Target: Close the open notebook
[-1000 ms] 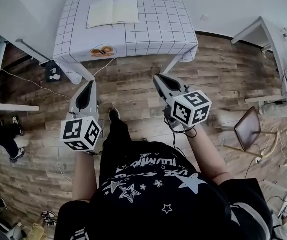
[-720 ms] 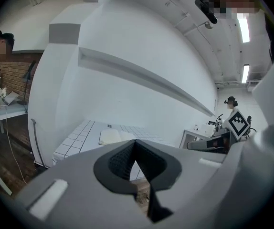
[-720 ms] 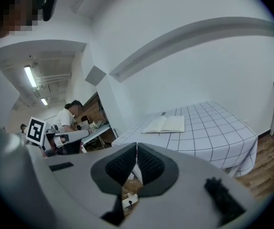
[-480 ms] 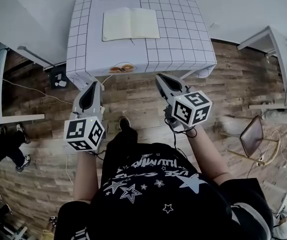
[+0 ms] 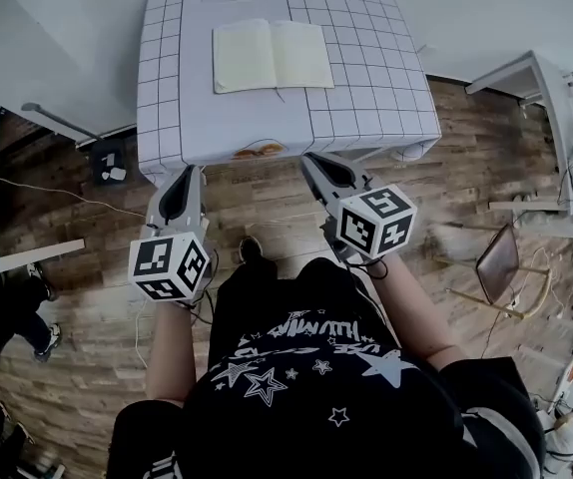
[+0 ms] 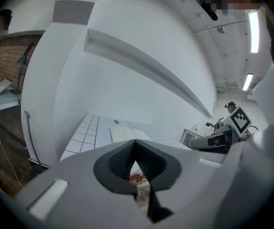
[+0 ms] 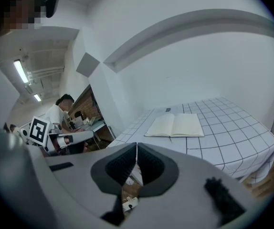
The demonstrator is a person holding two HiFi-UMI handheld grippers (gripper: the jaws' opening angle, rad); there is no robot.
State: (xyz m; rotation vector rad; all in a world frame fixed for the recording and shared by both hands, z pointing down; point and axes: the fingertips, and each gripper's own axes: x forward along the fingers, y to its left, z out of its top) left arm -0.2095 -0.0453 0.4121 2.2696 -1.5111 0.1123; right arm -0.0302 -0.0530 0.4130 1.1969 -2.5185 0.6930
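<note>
An open notebook [image 5: 272, 55] with blank cream pages lies flat on a table covered by a white grid cloth [image 5: 366, 108]. The same notebook [image 7: 175, 126] shows in the right gripper view, and only its near edge [image 6: 122, 133] in the left gripper view. My left gripper [image 5: 180, 181] hangs over the wooden floor just short of the table's near edge, its jaws shut and empty. My right gripper [image 5: 309, 160] is level with the table's front edge, jaws also shut with nothing between them. Both grippers stay well short of the notebook.
A white wall stands behind the table. White desks [image 5: 536, 88] with equipment flank the right side, and a folding stool [image 5: 494, 262] stands on the floor there. A cable [image 5: 57, 193] and a floor socket [image 5: 110, 158] lie at the left. A bystander [image 7: 58, 113] sits at the far left.
Both grippers have advanced toward the table together with the person. The table and notebook now sit closer and lower in the head view. Both jaws have stayed shut.
</note>
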